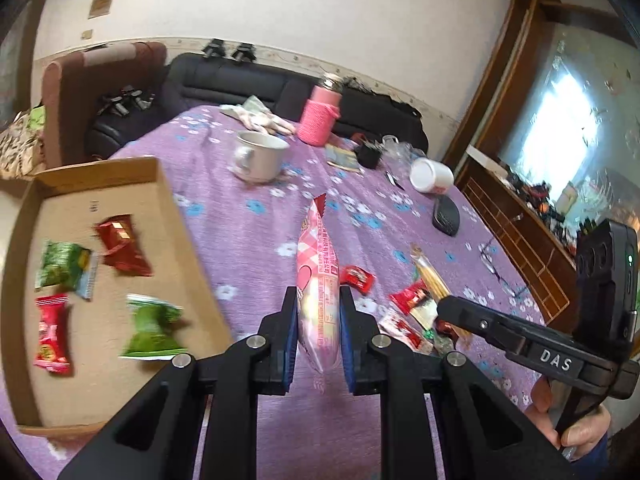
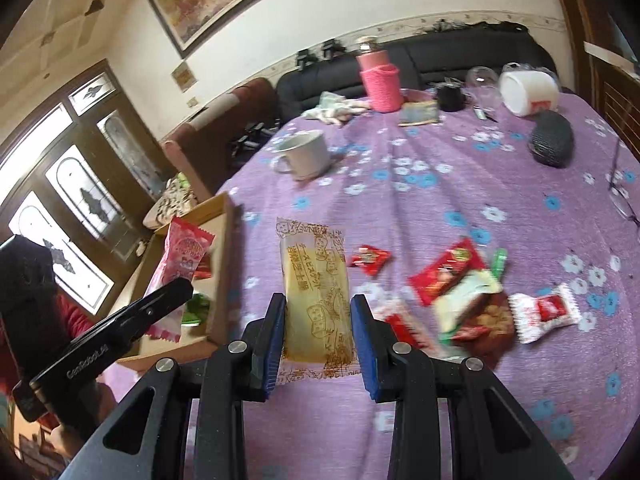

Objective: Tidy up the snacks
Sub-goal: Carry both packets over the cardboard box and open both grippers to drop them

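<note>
Snacks lie loose on the purple floral tabletop [image 2: 400, 200] and in the cardboard tray [image 1: 24, 240]. Left fingers [image 1: 291, 320] pinch a pink packet [image 1: 318, 280] edge-on above the cloth; right fingers [image 2: 276, 332] clamp a yellow biscuit packet [image 2: 316, 288] flat between them.

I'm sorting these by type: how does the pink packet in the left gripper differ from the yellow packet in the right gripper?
The pink packet is opaque pink and white with a red top edge; the yellow packet is clear film with brown printing over a yellow bar. The pink packet is gripped across its thin edge, the yellow packet across its broad, flat face. The pink one looks puffier, the yellow flatter. Both are sealed, long, and held clear of the purple tablecloth.
</note>
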